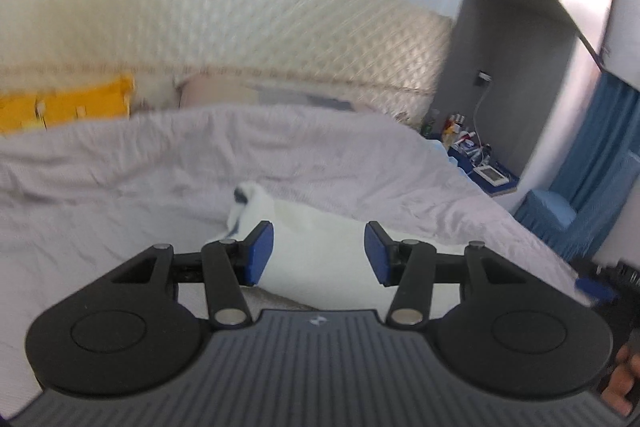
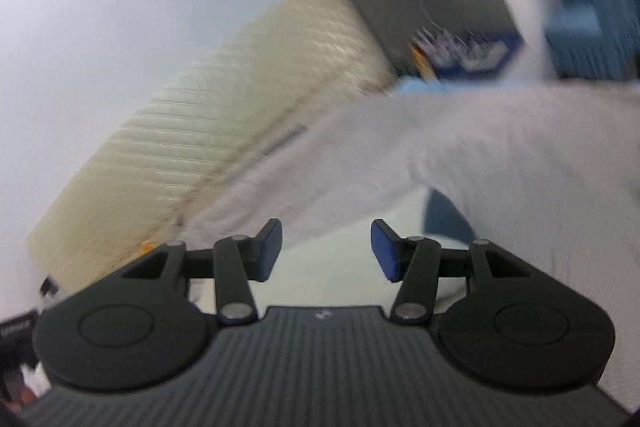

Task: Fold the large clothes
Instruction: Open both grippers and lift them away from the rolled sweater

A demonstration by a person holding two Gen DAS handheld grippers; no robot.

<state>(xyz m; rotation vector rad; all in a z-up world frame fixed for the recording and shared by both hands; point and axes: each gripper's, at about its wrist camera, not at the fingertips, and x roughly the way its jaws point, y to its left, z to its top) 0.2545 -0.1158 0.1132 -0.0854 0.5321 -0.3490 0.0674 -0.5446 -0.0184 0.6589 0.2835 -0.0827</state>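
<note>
- left tool [image 1: 319,253]: jaws spread, blue pads [image 1: 259,254] clear of everything, nothing pinched.
- white garment [image 1: 316,227] lies bunched on the bed [image 1: 120,187], seen through the left tool's gap and below it, not touching the pads.
- right tool [image 2: 326,251]: jaws spread, nothing between them; view tilted and blurred.
- pale grey bedding covers the bed; cream quilted headboard [image 1: 240,27] behind.
- cluttered blue bedside table [image 1: 480,163] at right, blue curtain [image 1: 600,147] beyond.
</note>
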